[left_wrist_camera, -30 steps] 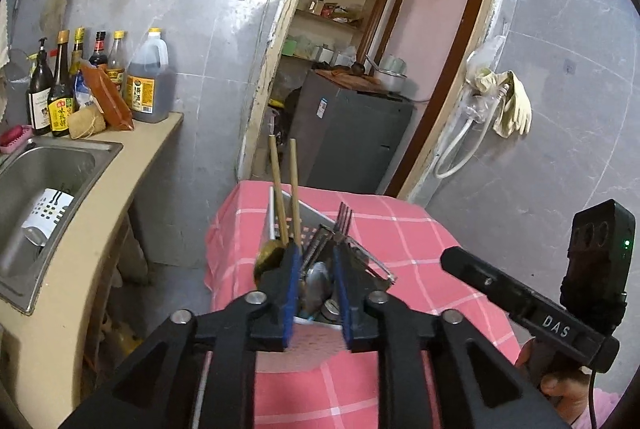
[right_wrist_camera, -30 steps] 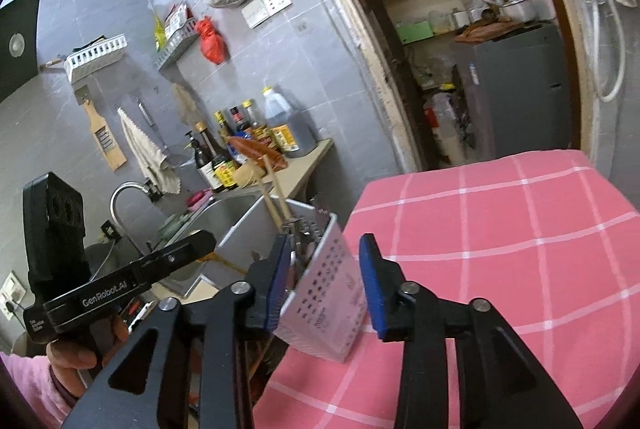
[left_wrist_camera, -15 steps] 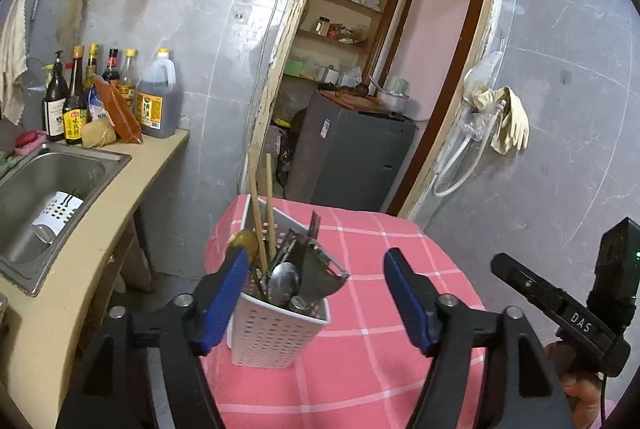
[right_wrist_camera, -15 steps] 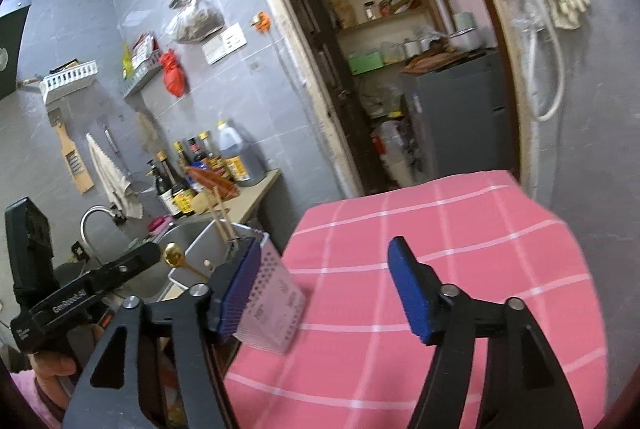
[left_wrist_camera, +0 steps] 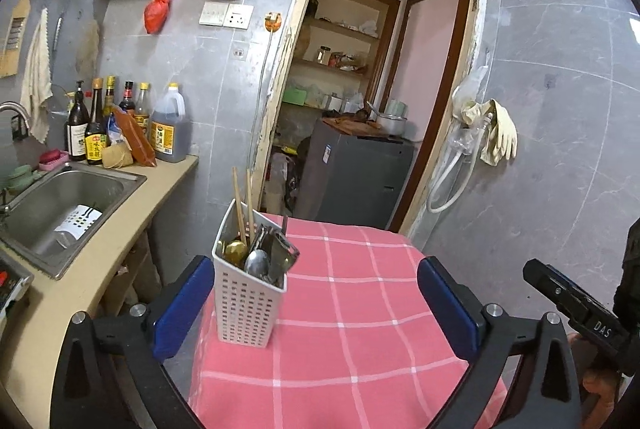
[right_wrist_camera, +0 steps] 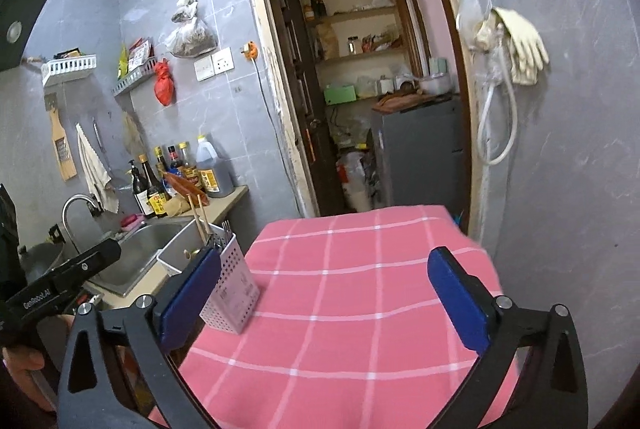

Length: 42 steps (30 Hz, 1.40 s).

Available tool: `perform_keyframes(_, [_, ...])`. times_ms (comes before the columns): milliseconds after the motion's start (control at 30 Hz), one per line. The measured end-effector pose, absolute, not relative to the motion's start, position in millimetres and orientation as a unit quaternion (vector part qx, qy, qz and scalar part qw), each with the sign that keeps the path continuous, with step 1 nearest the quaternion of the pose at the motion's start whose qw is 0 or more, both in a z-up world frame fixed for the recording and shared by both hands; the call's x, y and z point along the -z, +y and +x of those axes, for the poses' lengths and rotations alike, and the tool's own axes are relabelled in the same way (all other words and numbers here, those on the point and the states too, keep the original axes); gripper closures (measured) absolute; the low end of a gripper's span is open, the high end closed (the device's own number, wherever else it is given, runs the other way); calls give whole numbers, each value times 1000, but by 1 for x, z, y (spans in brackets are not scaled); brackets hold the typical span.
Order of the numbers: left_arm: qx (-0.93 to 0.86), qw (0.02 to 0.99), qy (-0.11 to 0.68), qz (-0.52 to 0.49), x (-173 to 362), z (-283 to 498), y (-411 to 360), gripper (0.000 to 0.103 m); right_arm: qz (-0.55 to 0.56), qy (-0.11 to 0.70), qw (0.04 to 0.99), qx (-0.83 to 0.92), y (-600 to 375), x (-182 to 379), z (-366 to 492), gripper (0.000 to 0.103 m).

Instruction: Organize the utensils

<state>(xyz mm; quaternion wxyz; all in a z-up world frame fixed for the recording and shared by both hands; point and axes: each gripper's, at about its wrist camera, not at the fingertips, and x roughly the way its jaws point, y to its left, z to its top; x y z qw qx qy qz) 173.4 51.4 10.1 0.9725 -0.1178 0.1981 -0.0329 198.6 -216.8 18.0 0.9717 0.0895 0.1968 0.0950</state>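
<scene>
the white perforated plastic utensil caddy (left_wrist_camera: 248, 303), holding chopsticks, spoons and a fork, stands upright at the near left edge of the pink checked worktop (left_wrist_camera: 360, 309). both tools, left tool (left_wrist_camera: 316, 303) and right tool (right_wrist_camera: 326, 299), gape empty; nudge it inward, away from the edge.

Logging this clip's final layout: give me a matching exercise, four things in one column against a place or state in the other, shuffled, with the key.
Things:
1. white utensil caddy
2. chopsticks
3. left gripper
4. rubber gloves

Places or states:
A. hanging on the wall by the doorway
B. open, holding nothing
C. standing on the pink checked tablecloth
D. sticking up out of the caddy

Pairs: 1-C, 2-D, 3-B, 4-A
</scene>
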Motion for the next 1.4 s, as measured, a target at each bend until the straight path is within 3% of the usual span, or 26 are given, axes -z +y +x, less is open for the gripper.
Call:
perform_keyframes(933, [-19, 982, 165, -89, -18, 33, 30, 0, 41, 149, 987, -51, -231, -50, 42, 1])
perform_keyframes(1400, [-22, 982, 174, -76, -8, 5, 13, 0, 37, 155, 987, -39, -246, -44, 19, 1])
